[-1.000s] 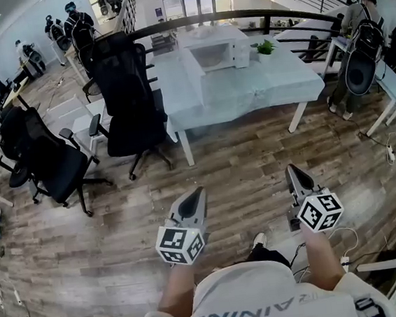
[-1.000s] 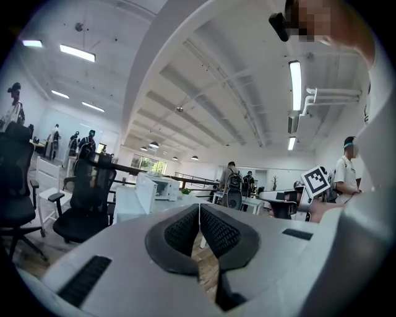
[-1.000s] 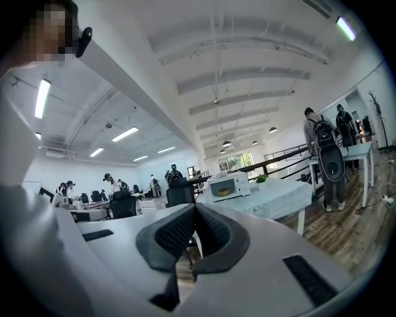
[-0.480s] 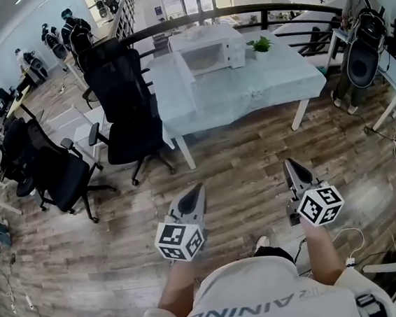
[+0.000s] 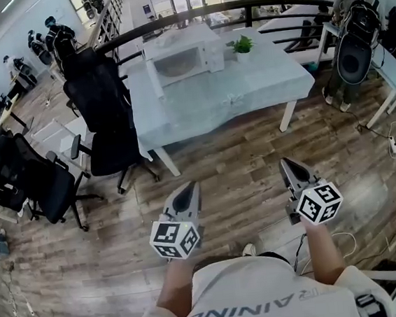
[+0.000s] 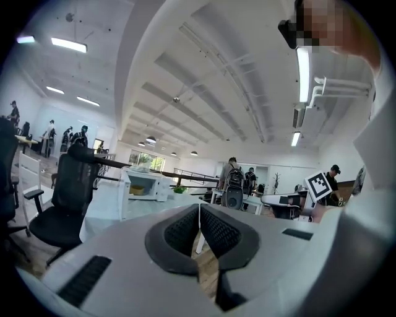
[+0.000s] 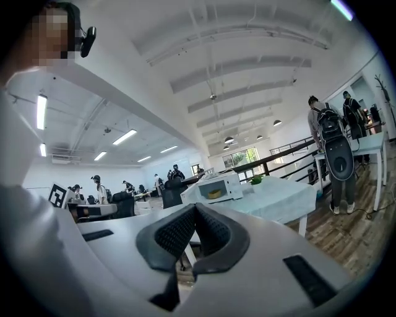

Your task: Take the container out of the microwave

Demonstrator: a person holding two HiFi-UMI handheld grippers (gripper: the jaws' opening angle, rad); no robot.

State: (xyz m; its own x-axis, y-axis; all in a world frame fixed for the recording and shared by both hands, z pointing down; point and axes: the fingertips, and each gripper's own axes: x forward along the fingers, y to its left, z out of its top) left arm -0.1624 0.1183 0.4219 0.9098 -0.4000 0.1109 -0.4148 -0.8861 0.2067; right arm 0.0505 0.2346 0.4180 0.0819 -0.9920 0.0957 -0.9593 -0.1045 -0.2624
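Observation:
A white microwave (image 5: 184,56) stands at the far side of a table under a pale blue cloth (image 5: 247,93), its door (image 5: 154,78) swung open to the left. Inside it sits a small yellow container (image 7: 215,194), also visible in the left gripper view as the container (image 6: 137,190) within the microwave (image 6: 143,186). My left gripper (image 5: 189,188) and right gripper (image 5: 287,164) are held over the wooden floor, well short of the table. Both are shut and hold nothing: the left gripper (image 6: 199,207) and right gripper (image 7: 194,207) show their pads pressed together.
A small green plant (image 5: 242,44) stands right of the microwave. A black office chair (image 5: 105,115) sits at the table's left end, another chair (image 5: 39,181) further left. A person with a backpack (image 5: 354,39) stands by desks at the right. Wooden floor (image 5: 235,178) lies between me and the table.
The table and microwave have grown larger and shifted left and lower in the head view as the person walks toward them. Both grippers stay shut and keep their place.

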